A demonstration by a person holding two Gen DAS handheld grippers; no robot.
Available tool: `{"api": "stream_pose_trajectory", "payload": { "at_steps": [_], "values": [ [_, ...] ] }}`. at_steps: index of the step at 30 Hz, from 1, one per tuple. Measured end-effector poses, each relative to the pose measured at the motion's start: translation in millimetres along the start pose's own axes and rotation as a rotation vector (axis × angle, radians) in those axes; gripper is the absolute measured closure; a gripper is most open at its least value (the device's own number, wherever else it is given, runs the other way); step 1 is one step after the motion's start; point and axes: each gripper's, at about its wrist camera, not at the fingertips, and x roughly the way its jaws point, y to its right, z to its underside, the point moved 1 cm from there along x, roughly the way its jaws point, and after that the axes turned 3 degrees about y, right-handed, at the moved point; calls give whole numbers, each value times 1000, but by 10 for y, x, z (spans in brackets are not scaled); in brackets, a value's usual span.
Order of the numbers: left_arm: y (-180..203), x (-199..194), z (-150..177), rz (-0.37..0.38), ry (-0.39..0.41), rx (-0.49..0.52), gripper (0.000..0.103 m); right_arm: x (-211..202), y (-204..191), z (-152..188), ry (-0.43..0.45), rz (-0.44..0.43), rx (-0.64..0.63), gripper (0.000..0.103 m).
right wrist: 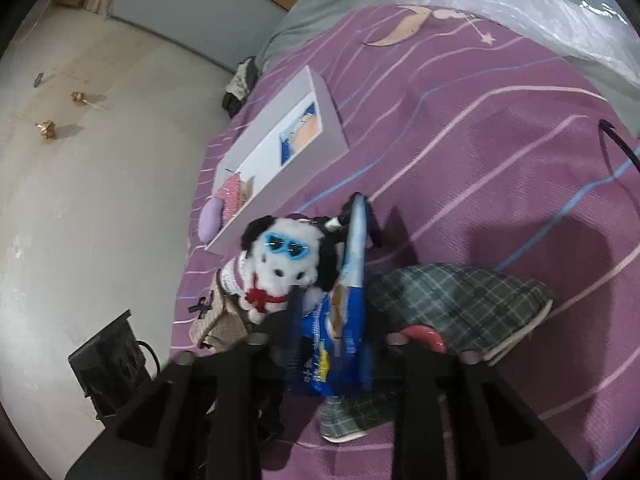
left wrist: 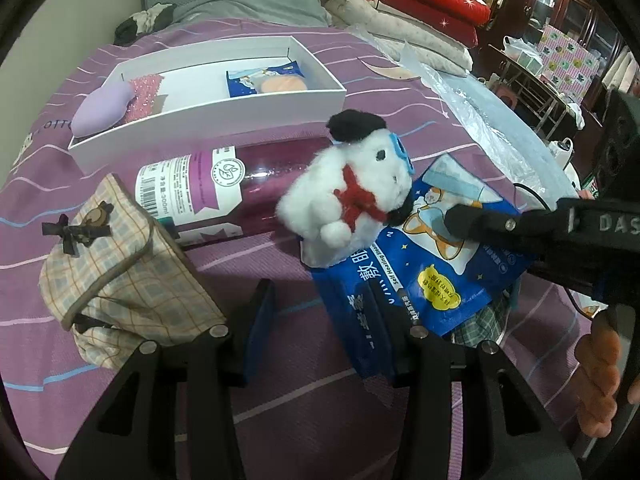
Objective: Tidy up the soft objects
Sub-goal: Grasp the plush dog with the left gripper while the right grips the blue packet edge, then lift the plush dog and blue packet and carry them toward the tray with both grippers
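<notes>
- Counted on the purple striped bedspread (left wrist: 280,360): one plush dog (left wrist: 352,184), one white tray (left wrist: 224,120), one clear bottle (left wrist: 224,188) lying on its side, one beige plaid pouch (left wrist: 120,276), one green plaid pouch (right wrist: 460,300), and two blue packets.
- One blue packet (left wrist: 432,264) lies at centre right of the left wrist view; the second packet (left wrist: 264,80) lies inside the tray, near its far end.
- The tray also holds one lilac cushion (left wrist: 100,108) and one pink sequinned item (left wrist: 144,92) at its near-left end.
- The plush dog sits at frame centre, leaning on the blue packet's upper edge and against the bottle.
- Only the left wrist view shows the bottle's label, stacked red bedding in the upper right, and a person's hand (left wrist: 600,376) at the lower right edge.
- Only the right wrist view shows the dog's blue heart glasses, the green plaid pouch in full, and bare floor on the left.
- The right gripper (right wrist: 332,312) is clamped on the blue packet, which stands edge-on between its fingers, with the dog just left of it.
- The left gripper (left wrist: 320,312) stands partly apart, pressing on nothing; the packet's near corner lies by its right finger.
</notes>
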Motion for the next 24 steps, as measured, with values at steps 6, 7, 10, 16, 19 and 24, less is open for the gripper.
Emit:
{"api": "stream_pose_trajectory", "payload": {
  "at_steps": [6,7,10,16,19,24],
  "values": [
    [-33,-25,-3,19,9,-13,55,3,92,-15,-13,-27,69,102],
    [-40,-42,-4,24,16,-16,56,-12,80,-17,-11,-24,64,102],
    [-54,-112,-13,36,42,-24,55,-94,42,-34,-2,-34,63,102],
    [-19,-211,-38,34,63,2,55,-306,-69,-94,39,-9,29,102],
    [-10,-253,-59,41,74,5,55,-400,-95,-121,64,21,20,102],
    [-77,-346,-123,75,110,-22,49,-529,-134,-159,90,24,9,102]
  ]
}}
